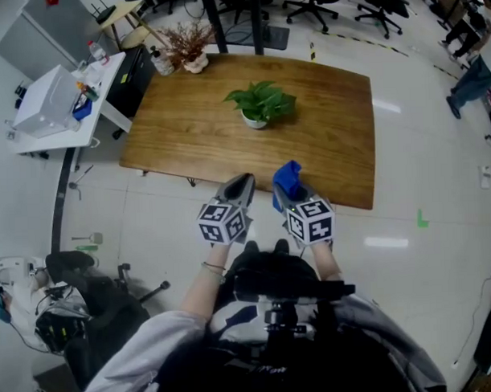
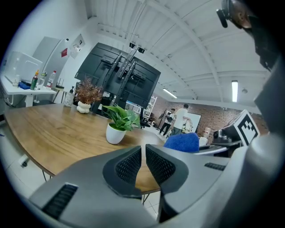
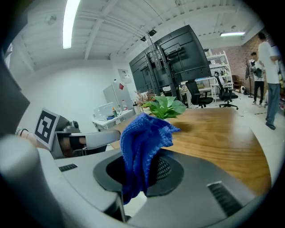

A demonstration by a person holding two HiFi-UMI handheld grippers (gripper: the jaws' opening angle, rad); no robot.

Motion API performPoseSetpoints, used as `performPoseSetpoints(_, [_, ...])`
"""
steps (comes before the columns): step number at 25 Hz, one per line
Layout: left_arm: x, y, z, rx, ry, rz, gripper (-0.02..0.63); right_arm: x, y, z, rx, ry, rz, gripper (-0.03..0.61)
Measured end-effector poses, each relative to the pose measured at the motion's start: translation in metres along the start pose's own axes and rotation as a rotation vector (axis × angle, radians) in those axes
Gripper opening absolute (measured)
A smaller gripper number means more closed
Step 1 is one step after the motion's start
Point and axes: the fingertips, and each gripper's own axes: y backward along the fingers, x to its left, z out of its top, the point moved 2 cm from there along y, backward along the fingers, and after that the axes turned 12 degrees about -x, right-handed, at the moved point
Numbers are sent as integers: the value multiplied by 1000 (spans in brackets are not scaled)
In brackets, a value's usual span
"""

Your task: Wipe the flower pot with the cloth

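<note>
In the head view, the left gripper and the right gripper are hovering over the near edge of the wooden worktop, while the white flower pot is standing well apart, near the middle; the wiping is, I judge, not yet begun. In the left gripper view, the jaws are resting almost together, holding nothing. In the right gripper view, the jaws are clamping the blue cloth. A pale tiled floor and office chairs are surrounding the worktop.
</note>
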Motion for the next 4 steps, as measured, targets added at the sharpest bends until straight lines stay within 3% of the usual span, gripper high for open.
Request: performPoseSetpoints(4, [0,6,0,12,-1,-13,26,6,-1,-3,8,0,-9,71])
